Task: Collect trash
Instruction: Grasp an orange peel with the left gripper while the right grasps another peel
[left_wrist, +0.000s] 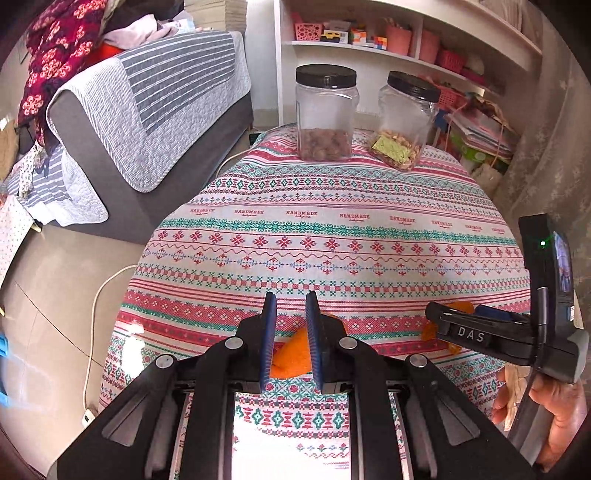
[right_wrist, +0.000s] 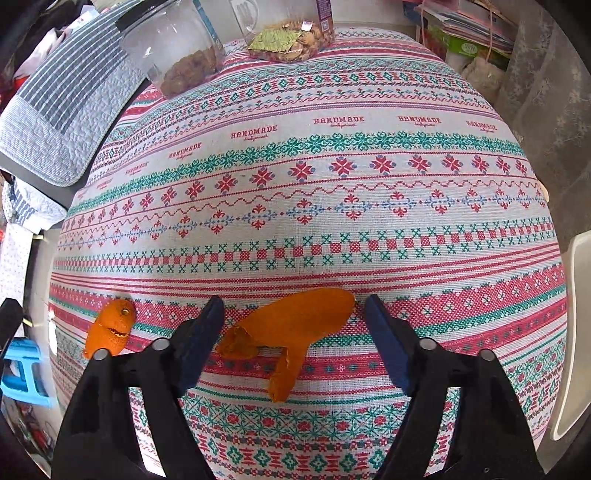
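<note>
Fingers (right_wrist: 210, 325) spread wide, our right gripper (right_wrist: 291, 332) straddles the long peel (right_wrist: 295, 328).
We should lower squarely before squeezing; our left gripper (left_wrist: 291, 332) looks narrowed around another peel (left_wrist: 293, 354).

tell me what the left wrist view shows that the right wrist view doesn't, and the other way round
Only the left wrist view shows the white shelves with toys and pink baskets, the black jar lids, and the right tool seen from the side, held in a hand.

Only the right wrist view shows the long orange peel whole, lying between the open right tool's fingers, and a blue stool.

Both show the patterned tablecloth, the two clear jars, the striped sofa cover, and the smaller peel piece, which sits between the left tool's fingers.
</note>
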